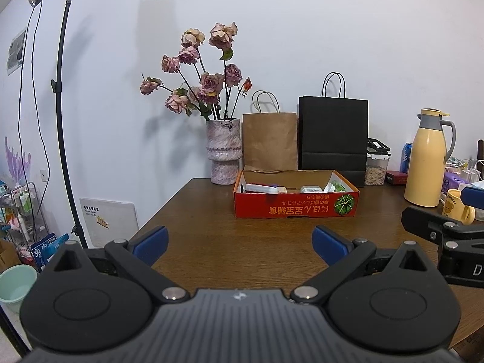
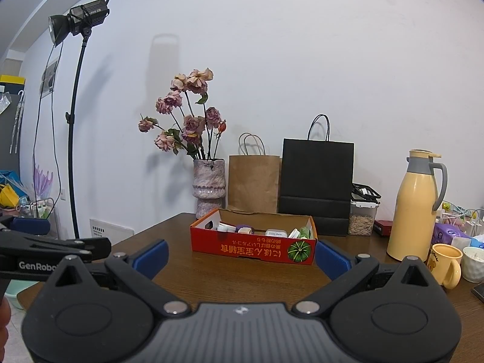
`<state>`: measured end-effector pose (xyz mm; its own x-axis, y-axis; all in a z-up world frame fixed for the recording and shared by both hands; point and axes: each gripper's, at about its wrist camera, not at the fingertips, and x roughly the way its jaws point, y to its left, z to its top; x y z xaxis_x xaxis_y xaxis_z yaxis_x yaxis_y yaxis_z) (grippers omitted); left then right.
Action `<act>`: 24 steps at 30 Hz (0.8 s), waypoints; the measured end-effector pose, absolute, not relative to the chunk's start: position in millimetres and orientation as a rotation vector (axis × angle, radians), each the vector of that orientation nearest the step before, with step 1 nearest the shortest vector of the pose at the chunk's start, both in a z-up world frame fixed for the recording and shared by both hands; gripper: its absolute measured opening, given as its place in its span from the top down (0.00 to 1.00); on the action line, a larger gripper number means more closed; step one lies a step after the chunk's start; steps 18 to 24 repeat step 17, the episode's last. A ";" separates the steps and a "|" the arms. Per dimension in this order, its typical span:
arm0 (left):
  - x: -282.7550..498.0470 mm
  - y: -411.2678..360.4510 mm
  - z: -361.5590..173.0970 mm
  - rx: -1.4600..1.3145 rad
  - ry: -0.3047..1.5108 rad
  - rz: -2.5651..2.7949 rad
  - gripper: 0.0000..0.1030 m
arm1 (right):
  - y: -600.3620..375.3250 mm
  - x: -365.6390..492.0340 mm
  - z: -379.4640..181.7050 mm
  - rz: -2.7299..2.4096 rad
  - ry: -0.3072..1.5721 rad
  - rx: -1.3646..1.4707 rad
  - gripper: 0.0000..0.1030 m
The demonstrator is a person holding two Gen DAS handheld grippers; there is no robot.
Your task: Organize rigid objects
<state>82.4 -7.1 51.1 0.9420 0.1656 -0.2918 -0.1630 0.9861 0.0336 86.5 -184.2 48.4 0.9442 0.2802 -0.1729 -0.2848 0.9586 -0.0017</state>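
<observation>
wooden table (image 1: 211,242) bears red box (image 1: 295,207) of small items; both grippers (image 1: 240,246) (image 2: 242,258) gape empty

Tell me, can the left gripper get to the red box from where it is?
Probably yes. The left gripper is open and empty, and only bare brown table lies between it and the red box. The vase stands off to the side.
</observation>
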 end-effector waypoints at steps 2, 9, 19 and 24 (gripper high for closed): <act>82.5 -6.8 50.6 0.010 0.299 0.169 0.00 | -184.2 86.3 48.4 0.287 0.173 -0.028 0.00; 83.9 -5.6 47.9 0.006 0.308 0.169 0.00 | -184.3 86.5 46.7 0.289 0.175 -0.027 0.00; 84.8 -5.6 47.8 0.005 0.309 0.161 0.00 | -184.7 88.4 43.0 0.290 0.178 -0.029 0.00; 84.8 -5.6 47.8 0.005 0.309 0.161 0.00 | -184.7 88.4 43.0 0.290 0.178 -0.029 0.00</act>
